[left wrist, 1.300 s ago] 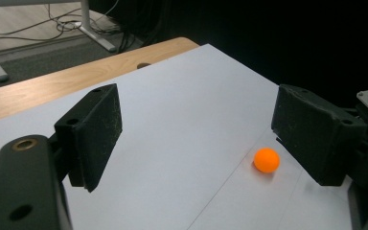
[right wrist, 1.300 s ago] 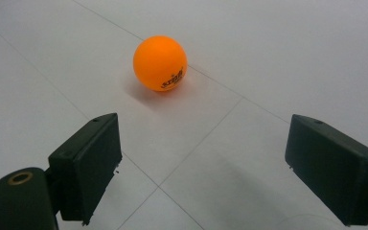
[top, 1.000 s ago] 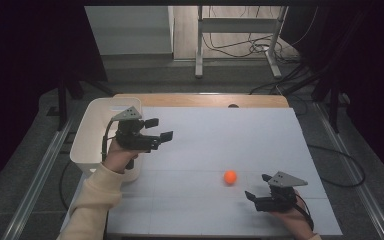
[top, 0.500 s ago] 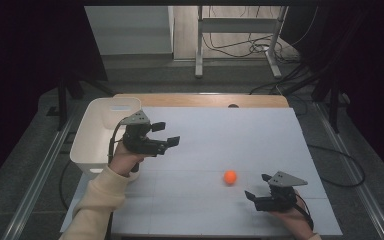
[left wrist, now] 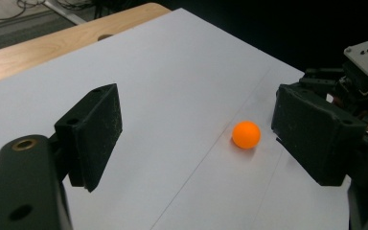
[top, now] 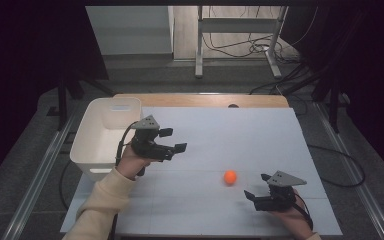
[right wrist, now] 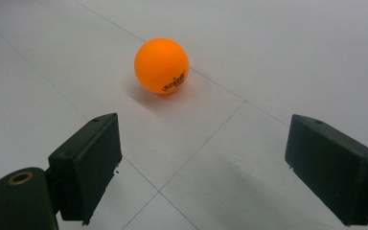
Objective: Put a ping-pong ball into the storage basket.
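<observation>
Light, smooth orange ball (top: 230, 177) near the tabletop's front edge; both grippers (top: 174, 140) (top: 255, 186) gape empty; grasp across its middle.

**Layout around the ball**

The ball (top: 230, 177) lies on the table (top: 240, 135), in its near half and right of the middle. The right gripper (top: 258, 187) sits just right of the ball and nearer the person, low over the table, pointing at the ball. The left gripper (top: 173, 140) is well left of the ball and a little farther back, above the table. The bin (top: 87, 150) stands farthest left of the ball, at the table's left edge, behind the left hand (top: 132, 162). All 2 grippers are apart from the ball.
</observation>
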A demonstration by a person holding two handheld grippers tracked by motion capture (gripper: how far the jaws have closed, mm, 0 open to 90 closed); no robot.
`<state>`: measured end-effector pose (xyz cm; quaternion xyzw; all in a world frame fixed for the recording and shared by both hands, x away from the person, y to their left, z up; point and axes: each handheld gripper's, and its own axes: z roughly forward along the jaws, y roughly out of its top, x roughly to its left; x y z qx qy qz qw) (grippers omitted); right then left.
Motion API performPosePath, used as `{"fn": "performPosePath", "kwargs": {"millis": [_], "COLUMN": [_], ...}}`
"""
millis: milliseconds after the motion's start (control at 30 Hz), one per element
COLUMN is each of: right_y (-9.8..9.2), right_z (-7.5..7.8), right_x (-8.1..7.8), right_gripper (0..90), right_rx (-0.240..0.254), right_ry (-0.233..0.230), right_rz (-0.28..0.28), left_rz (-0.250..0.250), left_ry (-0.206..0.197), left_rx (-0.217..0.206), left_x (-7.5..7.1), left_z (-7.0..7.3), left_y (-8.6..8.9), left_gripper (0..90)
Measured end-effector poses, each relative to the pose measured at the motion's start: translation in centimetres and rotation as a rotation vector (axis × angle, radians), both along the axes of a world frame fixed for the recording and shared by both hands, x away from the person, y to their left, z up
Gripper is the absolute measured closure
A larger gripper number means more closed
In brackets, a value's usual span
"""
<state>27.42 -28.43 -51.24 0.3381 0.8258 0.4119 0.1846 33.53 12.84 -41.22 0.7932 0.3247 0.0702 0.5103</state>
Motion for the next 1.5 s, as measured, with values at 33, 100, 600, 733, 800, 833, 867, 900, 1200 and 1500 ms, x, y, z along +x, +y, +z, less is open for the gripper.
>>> {"fn": "performPosePath", "kwargs": {"millis": [33, 100, 600, 733, 800, 833, 867, 900, 1200, 1500], "right_y": [0.0, 0.0, 0.0, 0.0, 0.0, 0.0, 0.0, 0.0, 0.0, 0.0], "right_z": [0.0, 0.0, 0.0, 0.0, 0.0, 0.0, 0.0, 0.0, 0.0, 0.0], "right_x": [0.0, 0.0, 0.0, 0.0, 0.0, 0.0, 0.0, 0.0, 0.0, 0.0], "right_gripper": [12.8, 12.8, 12.8, 12.8, 12.8, 12.8, 12.7, 12.7, 12.8, 12.8], "right_rx": [0.000, -0.001, -0.002, 0.001, 0.000, -0.002, -0.002, -0.002, -0.004, -0.007], "right_ry": [0.000, 0.000, 0.002, 0.003, 0.001, 0.002, 0.003, 0.003, 0.003, 0.003], "right_rz": [0.000, 0.000, -0.002, -0.002, -0.002, -0.002, -0.002, -0.002, -0.003, -0.003], "left_rz": [0.000, -0.018, -0.064, -0.081, -0.087, -0.091, -0.096, -0.096, -0.110, -0.135], "left_ry": [0.000, 0.013, 0.023, 0.033, 0.033, 0.032, 0.032, 0.032, 0.033, 0.033], "left_rx": [0.000, -0.011, 0.039, 0.058, 0.068, 0.073, 0.080, 0.080, 0.114, 0.143], "left_x": [0.0, 0.0, -0.1, -0.1, -0.2, -0.2, -0.2, -0.2, -0.3, -0.4], "left_z": [0.0, -0.2, -1.5, -1.9, -2.1, -2.2, -2.3, -2.3, -2.9, -3.5], "left_y": [0.0, -0.3, -2.5, -3.2, -3.5, -3.6, -3.9, -3.9, -4.9, -6.1], "left_gripper": [18.6, 18.6, 18.7, 18.7, 18.7, 18.7, 18.7, 18.7, 18.7, 18.6]}}
